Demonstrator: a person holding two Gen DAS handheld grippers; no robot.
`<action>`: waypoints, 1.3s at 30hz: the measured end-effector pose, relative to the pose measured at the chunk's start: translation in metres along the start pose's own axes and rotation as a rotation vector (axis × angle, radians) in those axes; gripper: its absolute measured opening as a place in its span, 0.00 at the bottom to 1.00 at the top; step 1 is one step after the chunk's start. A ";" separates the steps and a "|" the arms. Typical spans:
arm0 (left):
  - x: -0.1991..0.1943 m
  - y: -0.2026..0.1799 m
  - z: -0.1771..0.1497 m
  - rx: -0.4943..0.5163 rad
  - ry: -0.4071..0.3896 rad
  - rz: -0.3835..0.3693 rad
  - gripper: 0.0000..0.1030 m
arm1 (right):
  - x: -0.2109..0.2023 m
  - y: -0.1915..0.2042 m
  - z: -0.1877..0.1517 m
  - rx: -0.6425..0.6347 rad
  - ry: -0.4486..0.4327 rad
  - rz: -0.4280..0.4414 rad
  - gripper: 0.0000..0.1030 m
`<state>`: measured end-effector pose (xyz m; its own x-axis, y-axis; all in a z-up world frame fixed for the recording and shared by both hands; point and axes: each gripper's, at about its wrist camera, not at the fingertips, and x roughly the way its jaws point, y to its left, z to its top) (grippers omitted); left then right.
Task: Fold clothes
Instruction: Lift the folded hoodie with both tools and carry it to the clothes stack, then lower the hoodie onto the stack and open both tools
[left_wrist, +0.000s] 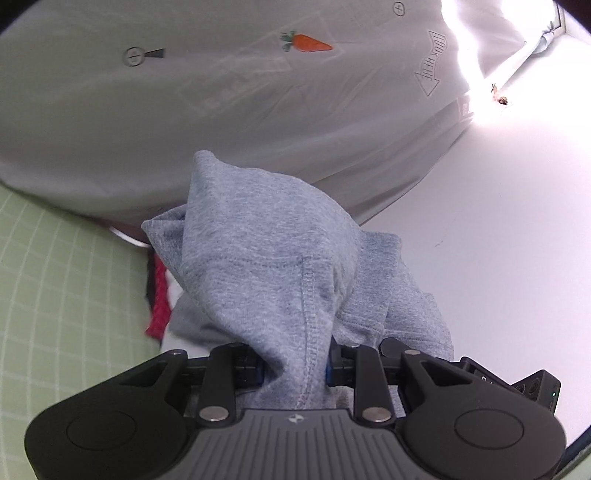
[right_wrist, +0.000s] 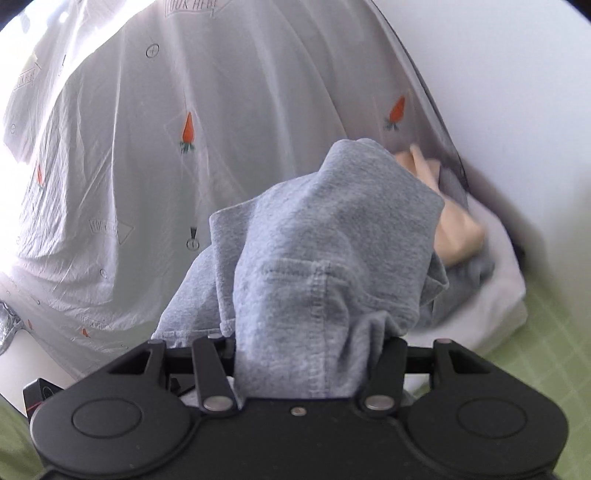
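The left gripper is clamped on a bunch of grey garment; the cloth rises straight out from between the jaws and peaks ahead of them, with a stitched seam running down into the grip. The right gripper pinches another bunch of the same grey garment, which likewise mounds up in front of its jaws and hides most of what lies directly ahead.

Beyond the left gripper, a white sheet printed with a carrot and grey arrow marks fills the upper view. To its left lies a green grid mat. Just left of the grey cloth, a red fabric with a black edge peeks out. To the right is a pale surface, glaring bright at the far corner.

Ahead of the right gripper the same white sheet spreads wide, with carrots scattered over it. Ahead and to its right, partly behind the grey mound, sit a peach cloth and a white cloth, both blurred. The green mat shows at lower right.
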<state>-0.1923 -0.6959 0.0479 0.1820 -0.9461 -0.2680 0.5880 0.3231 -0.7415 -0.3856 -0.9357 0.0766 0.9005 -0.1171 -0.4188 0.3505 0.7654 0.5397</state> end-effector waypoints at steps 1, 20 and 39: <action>0.017 -0.005 0.008 0.010 -0.012 -0.003 0.27 | 0.002 -0.007 0.019 -0.034 -0.013 -0.001 0.51; 0.190 0.046 0.071 0.068 0.035 0.282 0.31 | 0.157 -0.040 0.091 -0.547 -0.306 -0.386 0.85; 0.109 0.037 0.074 0.301 -0.169 0.546 1.00 | 0.188 -0.090 0.076 -0.368 -0.170 -0.408 1.00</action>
<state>-0.0924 -0.7892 0.0367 0.6246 -0.6460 -0.4388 0.5666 0.7616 -0.3145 -0.2283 -1.0749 0.0044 0.7506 -0.5261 -0.3998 0.5931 0.8031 0.0567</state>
